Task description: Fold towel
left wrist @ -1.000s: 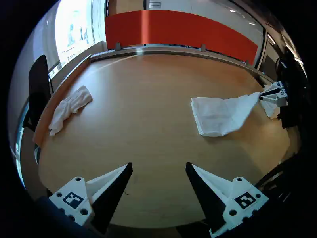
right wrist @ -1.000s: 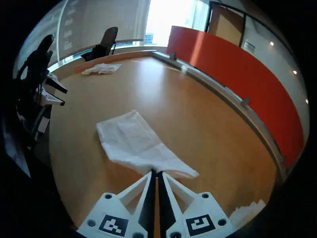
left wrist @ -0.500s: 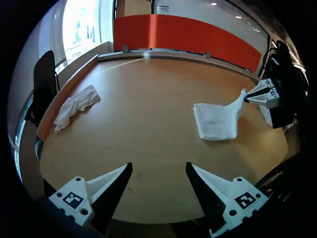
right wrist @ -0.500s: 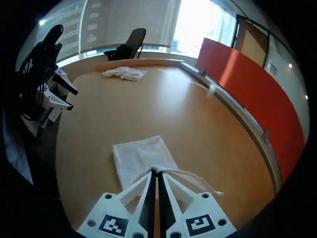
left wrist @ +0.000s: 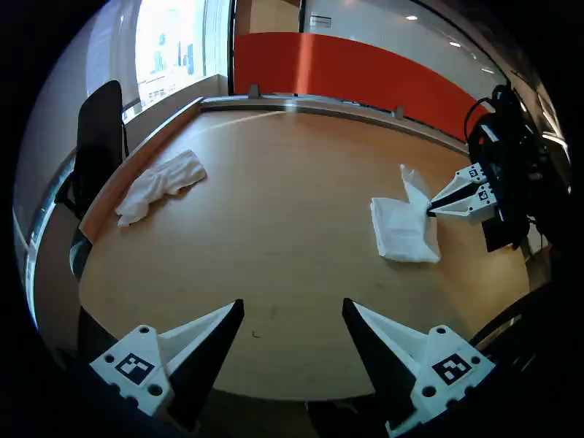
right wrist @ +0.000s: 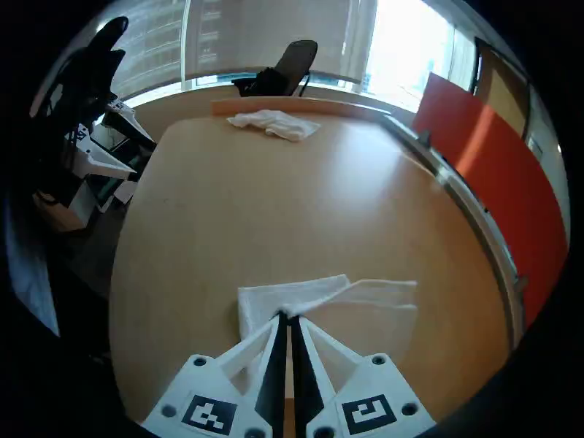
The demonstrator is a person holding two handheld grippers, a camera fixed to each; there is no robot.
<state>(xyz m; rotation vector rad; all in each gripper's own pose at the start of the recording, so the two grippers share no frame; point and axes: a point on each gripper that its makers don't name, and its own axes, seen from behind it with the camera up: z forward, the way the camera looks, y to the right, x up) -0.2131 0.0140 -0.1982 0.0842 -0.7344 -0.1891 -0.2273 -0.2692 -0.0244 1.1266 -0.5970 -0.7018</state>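
A white towel (left wrist: pixel 404 227) lies partly folded on the wooden table (left wrist: pixel 292 219), right of centre in the left gripper view. My right gripper (right wrist: pixel 287 318) is shut on an edge of the towel (right wrist: pixel 328 303), and that pinched edge is lifted and drawn back over the rest of the cloth. In the left gripper view the right gripper (left wrist: pixel 431 210) sits at the towel's right side, held by a person in dark clothing. My left gripper (left wrist: pixel 292 310) stands open above the table's near edge, far from the towel, with nothing between its fingers.
A second white towel (left wrist: pixel 160 185), crumpled, lies near the table's far left rim; it is also in the right gripper view (right wrist: pixel 274 123). A black chair (left wrist: pixel 98 146) stands beyond that rim. An orange panel (left wrist: pixel 350 69) lines the far side.
My right gripper has carried the pinched towel edge over the cloth, turning it from a long spread strip into a shorter folded shape. The left gripper stayed open and shifted only slightly.
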